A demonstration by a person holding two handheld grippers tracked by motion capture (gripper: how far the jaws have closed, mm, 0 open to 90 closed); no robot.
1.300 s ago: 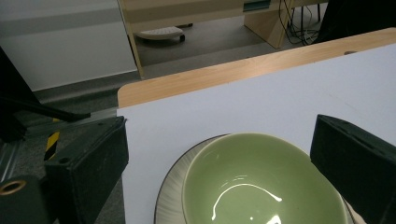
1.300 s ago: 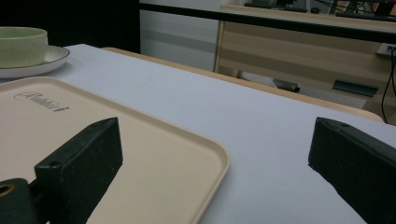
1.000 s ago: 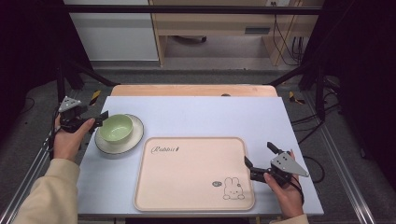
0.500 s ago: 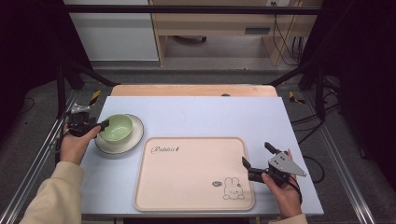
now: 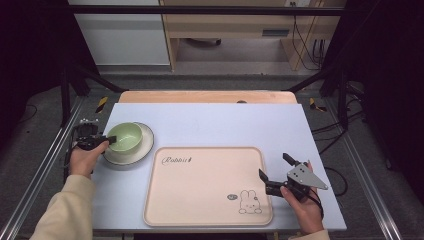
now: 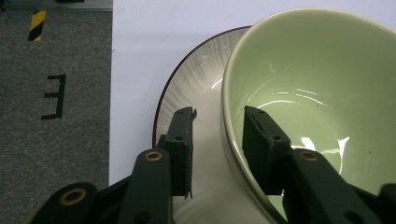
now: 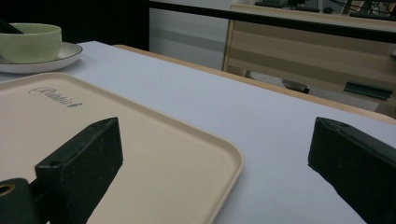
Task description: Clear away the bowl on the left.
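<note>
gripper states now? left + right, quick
Left gripper: open, fingers straddling the green bowl rim, one inside, one outside, not clamped.
Right gripper: open, holding nothing, over the tray edge.

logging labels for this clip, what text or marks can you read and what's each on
"Rabbit" in script, on the tray, seen in the high view and the right gripper view.
A black mark like a "3" or a turned "E", on the floor in the left gripper view.
Small mark beside the tray's rabbit drawing: too small to read.
</note>
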